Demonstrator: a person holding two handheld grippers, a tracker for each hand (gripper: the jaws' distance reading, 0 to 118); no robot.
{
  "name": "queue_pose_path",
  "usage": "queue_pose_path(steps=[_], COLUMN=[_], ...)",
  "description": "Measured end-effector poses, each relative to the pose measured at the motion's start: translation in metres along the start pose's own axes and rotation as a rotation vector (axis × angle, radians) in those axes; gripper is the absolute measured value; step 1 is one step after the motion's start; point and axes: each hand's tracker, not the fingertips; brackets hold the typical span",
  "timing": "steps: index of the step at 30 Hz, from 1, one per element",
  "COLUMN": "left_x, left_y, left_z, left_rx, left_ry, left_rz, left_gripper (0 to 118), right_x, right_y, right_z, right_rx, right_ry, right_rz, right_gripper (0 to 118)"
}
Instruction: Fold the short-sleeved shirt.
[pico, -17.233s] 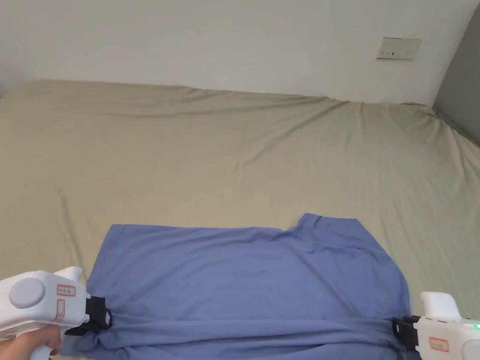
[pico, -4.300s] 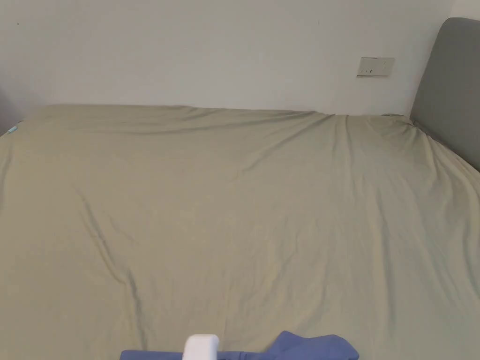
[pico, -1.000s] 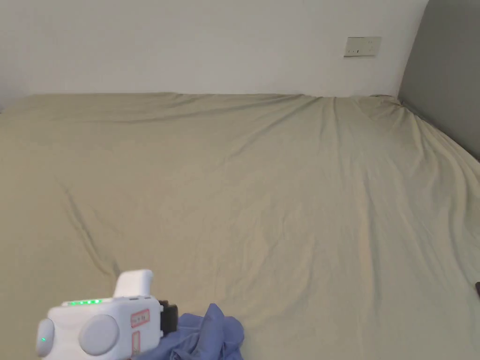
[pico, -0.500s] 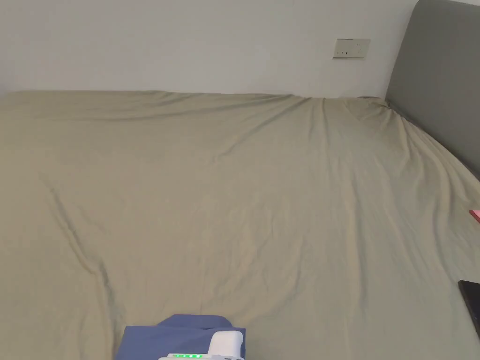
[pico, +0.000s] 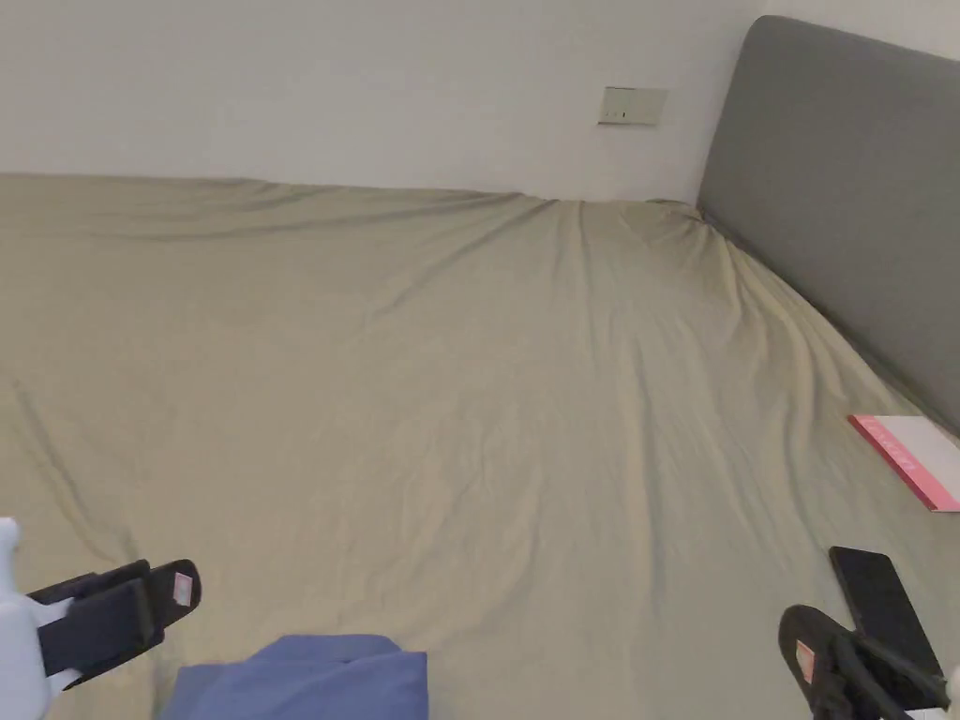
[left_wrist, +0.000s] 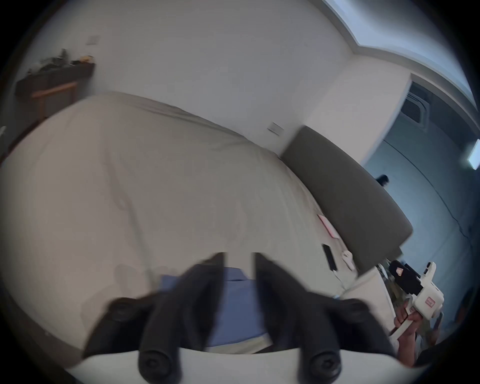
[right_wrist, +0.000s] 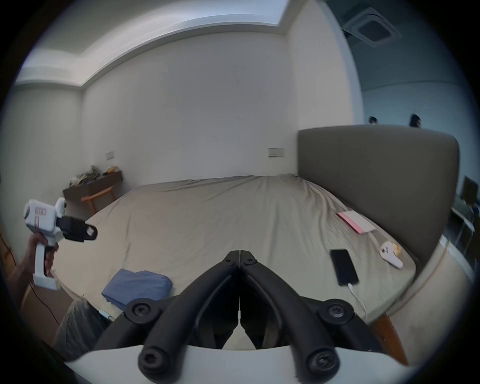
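The shirt (right_wrist: 137, 285) is seen folded into a compact bundle at the bed's (pico: 487, 375) near edge. It lies just below the left gripper (left_wrist: 239, 262), whose jaws are parted narrowly; the right gripper (right_wrist: 240, 253), jaws closed on nothing, is held well apart.

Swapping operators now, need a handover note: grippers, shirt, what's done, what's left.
Left gripper: open, empty, held above the shirt, jaws apart and off the cloth.
Right gripper: shut, empty, held clear off to the right, near the phone.
Shirt: a compact folded bundle at the near edge of the bed, nothing gripping it.
Also on the bed by the headboard: a booklet and a small white device, all away from the shirt.
Done: the fold looks finished.
Left: probably nothing; at most check that the bundle is tidy.
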Motion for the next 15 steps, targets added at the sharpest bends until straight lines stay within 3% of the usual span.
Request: queue_pose_path(steps=[2, 3, 4, 10, 15], left_x=[-0.019, -0.032, -0.044, -0.096, -0.095], left_y=[-0.001, -0.006, -0.011, -0.029, -0.036], left_z=[0.021, 0.035, 0.047, 0.062, 0.039], left_rx=[0.004, 0.048, 0.099, 0.014, -0.04], left_ry=[0.091, 0.119, 0.105, 0.027, 0.037], left_rz=[0.057, 0.094, 0.132, 0.395, 0.381], left_gripper=[99, 115, 115, 115, 115], right_x=[-0.023, -0.036, -0.051, -0.149, -0.216], right_y=[0.006, 0.009, 0.011, -0.028, -0.099], right_z=[-0.015, -0.024, -0.035, -0.128, -0.195], right_rx=[0.006, 0.002, -0.006, -0.206, -0.433], right_ry=[0.062, 0.118, 0.183, 0.461, 0.51], right_rz=[0.048, 0.053, 0.052, 0.035, 0.143], right_gripper=[1, 1, 1, 1, 1])
